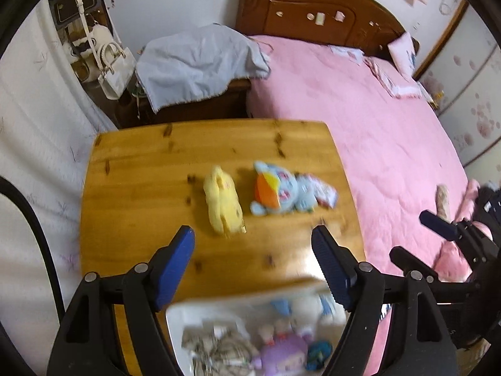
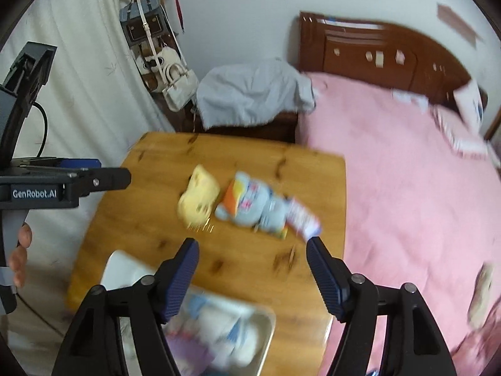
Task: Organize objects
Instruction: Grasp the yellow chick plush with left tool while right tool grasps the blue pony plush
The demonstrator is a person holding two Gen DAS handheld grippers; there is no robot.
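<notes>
On the table [image 1: 131, 169], the tray [image 1: 175, 322] at the near edge holds blurred plush toys [image 1: 281, 349]. Beyond it lie a yellow plush [image 1: 223, 201] and, just beside, a blue plush [image 1: 281, 192]. The left gripper [image 1: 252, 266] and right gripper [image 2: 253, 274] both hang spread apart, empty.

One legible marking: "GenRobot.AI", in pale letters on the dark body of my left claw [image 2: 78, 185], seen side-on at the left edge of my right wrist view. The small packet [image 2: 302, 217] beside the blue plush toy [image 2: 250, 206] on the bench [image 2: 150, 219] carries printing, but blur leaves it unreadable in both views. Contents of the tray [image 1: 175, 316] are likewise too blurred for me to read.
</notes>
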